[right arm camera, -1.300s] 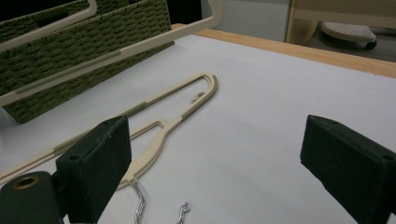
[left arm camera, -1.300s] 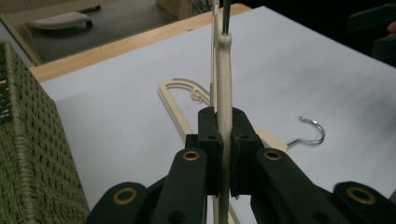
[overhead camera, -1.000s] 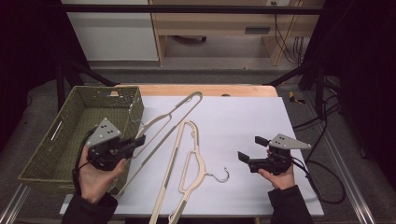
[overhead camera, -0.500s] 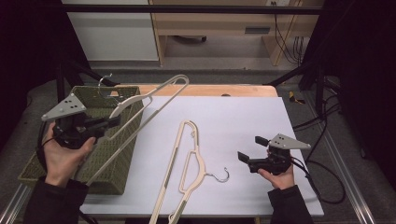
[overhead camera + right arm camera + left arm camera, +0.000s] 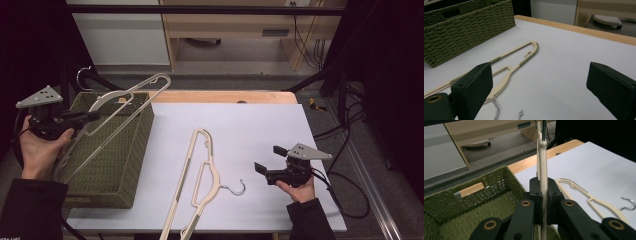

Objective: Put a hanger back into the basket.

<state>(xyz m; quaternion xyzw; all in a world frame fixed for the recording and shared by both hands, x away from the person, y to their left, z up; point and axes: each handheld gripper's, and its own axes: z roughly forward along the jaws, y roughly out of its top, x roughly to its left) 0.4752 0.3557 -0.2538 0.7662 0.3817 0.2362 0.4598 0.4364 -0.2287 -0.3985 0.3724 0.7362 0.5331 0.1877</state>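
Left tongs (image 5: 92, 117) clamped on a cream hanger (image 5: 131, 97), held over the green woven basket (image 5: 117, 165).
Left tongs view: both pads pinch the hanger's flat bar edge-on, no gap. In the high view the hanger runs diagonally, looped end up past the basket's far rim, metal hook (image 5: 84, 76) off the table's left edge. Right tongs (image 5: 267, 161) are wide open with nothing between the jaws, low over the white table (image 5: 260, 125) near its right side (hand under them). Second cream hanger (image 5: 200, 172) lies flat mid-table, just beside the basket and left of the right tongs.
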